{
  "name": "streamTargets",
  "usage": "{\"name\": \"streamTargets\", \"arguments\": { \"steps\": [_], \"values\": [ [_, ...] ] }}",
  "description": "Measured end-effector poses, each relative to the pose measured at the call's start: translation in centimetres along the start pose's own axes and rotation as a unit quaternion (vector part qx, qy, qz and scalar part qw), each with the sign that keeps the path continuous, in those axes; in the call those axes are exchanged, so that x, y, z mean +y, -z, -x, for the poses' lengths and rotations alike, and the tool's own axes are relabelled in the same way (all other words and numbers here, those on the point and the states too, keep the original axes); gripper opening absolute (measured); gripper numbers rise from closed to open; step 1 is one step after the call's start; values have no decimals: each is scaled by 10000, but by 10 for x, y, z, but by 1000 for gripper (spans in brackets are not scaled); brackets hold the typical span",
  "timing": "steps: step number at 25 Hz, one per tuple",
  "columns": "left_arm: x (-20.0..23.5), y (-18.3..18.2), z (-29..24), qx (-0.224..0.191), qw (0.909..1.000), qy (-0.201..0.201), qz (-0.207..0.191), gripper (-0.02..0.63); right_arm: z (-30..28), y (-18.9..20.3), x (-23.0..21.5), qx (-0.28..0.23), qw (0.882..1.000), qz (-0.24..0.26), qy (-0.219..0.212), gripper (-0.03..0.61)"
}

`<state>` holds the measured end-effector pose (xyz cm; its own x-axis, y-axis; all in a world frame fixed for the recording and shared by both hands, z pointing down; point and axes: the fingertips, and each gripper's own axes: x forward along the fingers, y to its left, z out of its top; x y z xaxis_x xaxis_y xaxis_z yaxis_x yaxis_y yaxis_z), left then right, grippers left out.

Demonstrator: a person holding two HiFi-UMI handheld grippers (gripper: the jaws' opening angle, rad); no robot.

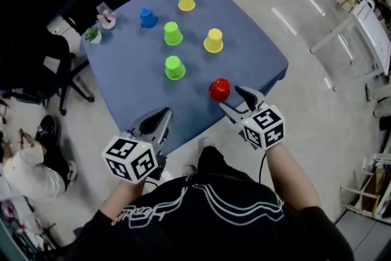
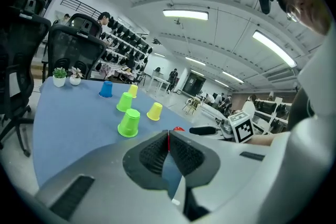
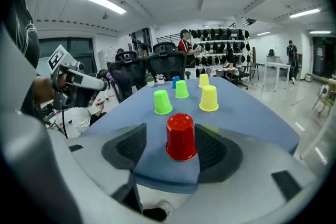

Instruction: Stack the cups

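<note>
The right gripper [image 1: 230,96] is held wide open at the near edge of the table [image 1: 256,64]. The red cup [image 1: 219,89] stands upside down on the cloth between its jaws, closer to the right pad than the left, and is not clamped. The left gripper [image 1: 161,118] sits at the near-left edge with its jaws pressed together on nothing. Farther up, each apart and upside down, stand the near green cup [image 1: 175,68], far green cup [image 1: 173,33], near yellow cup [image 1: 213,41], far yellow cup [image 1: 186,0] and blue cup [image 1: 148,18].
</note>
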<state>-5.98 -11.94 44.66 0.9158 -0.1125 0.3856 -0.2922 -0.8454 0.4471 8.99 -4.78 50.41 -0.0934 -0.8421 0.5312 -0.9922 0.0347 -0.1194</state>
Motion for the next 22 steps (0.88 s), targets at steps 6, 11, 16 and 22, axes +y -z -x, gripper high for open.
{"name": "streamTargets", "arguments": {
  "steps": [6,11,16,22],
  "values": [
    [19,-3,-4,-31,9996,-219,154,29,-26,7,-12,227,9994,271,30,287],
    [31,-1,-5,-25,9991,-353,247,29,-39,11,-18,364,9977,555,96,287],
    [38,3,-3,-22,9983,-431,382,28,-47,16,-20,431,9970,634,132,285],
    [43,9,-2,8,9978,-474,463,29,-53,21,-19,451,9969,628,137,282]
  ]
}}
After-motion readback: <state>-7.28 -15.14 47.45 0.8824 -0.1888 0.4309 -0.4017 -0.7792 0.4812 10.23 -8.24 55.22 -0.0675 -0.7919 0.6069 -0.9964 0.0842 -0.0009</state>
